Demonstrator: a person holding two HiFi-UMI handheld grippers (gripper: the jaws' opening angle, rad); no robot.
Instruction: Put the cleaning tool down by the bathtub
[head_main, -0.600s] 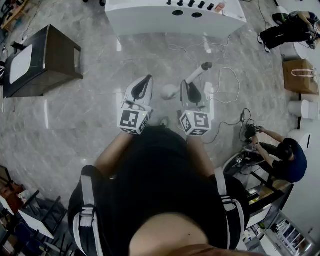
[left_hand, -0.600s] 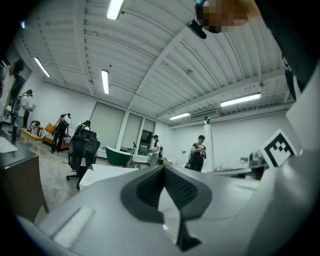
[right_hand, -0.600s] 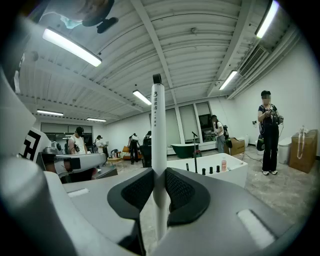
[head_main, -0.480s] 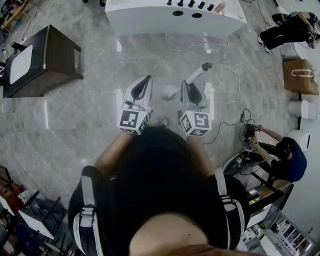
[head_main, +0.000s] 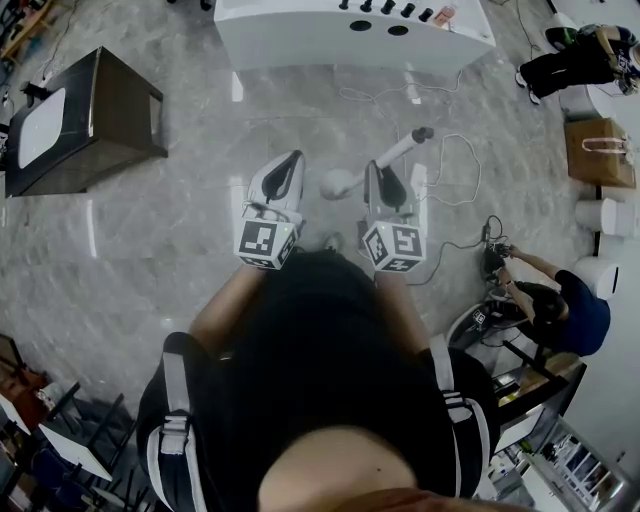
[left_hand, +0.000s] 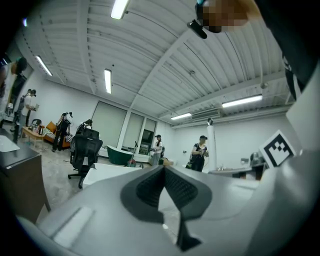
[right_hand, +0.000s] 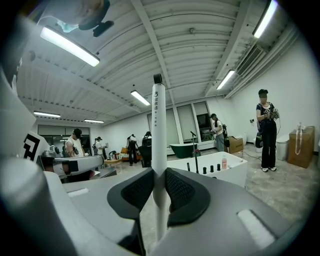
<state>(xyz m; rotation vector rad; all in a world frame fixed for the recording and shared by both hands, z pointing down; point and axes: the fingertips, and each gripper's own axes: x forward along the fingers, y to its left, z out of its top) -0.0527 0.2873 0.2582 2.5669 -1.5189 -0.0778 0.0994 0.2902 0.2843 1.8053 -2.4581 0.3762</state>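
Observation:
The cleaning tool (head_main: 398, 150) is a white handle with a dark end cap and a round white head (head_main: 338, 184), held low over the grey marble floor. My right gripper (head_main: 380, 172) is shut on its handle; in the right gripper view the handle (right_hand: 159, 150) stands upright between the black pads. The white bathtub (head_main: 300, 40) lies ahead at the top of the head view, and shows in the right gripper view as the bathtub (right_hand: 220, 176) with dark knobs on its rim. To the left, my left gripper (head_main: 292, 160) is shut with nothing in it, its pads (left_hand: 150, 189) meeting at the tips.
A dark cabinet (head_main: 95, 115) stands at the left. White cables (head_main: 455, 165) trail over the floor right of the tool. A crouching person (head_main: 565, 310), a paper bag (head_main: 600, 152) and white bins are at the right. An office chair (left_hand: 85, 152) stands farther off.
My right gripper and the tool have shifted slightly to the right. The left gripper has stayed where it was.

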